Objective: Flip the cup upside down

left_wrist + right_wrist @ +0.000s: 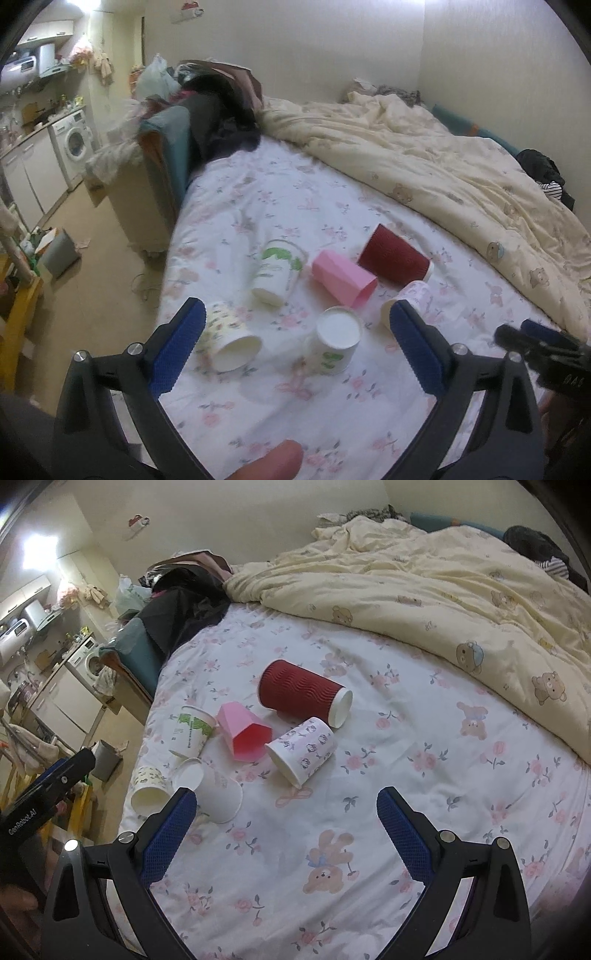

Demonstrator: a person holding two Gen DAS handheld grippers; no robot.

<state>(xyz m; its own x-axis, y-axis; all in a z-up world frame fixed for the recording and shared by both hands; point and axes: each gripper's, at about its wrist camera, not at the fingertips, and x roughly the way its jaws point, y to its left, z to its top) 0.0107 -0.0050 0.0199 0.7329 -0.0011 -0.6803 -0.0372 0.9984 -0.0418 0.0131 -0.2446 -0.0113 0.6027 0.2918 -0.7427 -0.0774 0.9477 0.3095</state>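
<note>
Several paper cups lie on a floral bed sheet (pixel 280 413). A white cup with green print (pixel 334 345) stands with a flat white end up; it also shows in the right wrist view (pixel 212 790). A yellow-patterned cup (pixel 231 338), a green-print cup (pixel 277 271), a pink cup (pixel 343 278), a dark red ribbed cup (pixel 395 258) and a purple-print cup (pixel 301 749) lie on their sides. My left gripper (pixel 295 325) is open and empty, near the standing cup. My right gripper (pixel 286 806) is open and empty, short of the purple-print cup.
A cream quilt (pixel 443 583) is bunched over the far and right side of the bed. Dark clothes (pixel 221 118) are piled at the far left corner. The bed's left edge drops to the floor (pixel 96 295), with a washing machine (pixel 74 142) and cabinets beyond.
</note>
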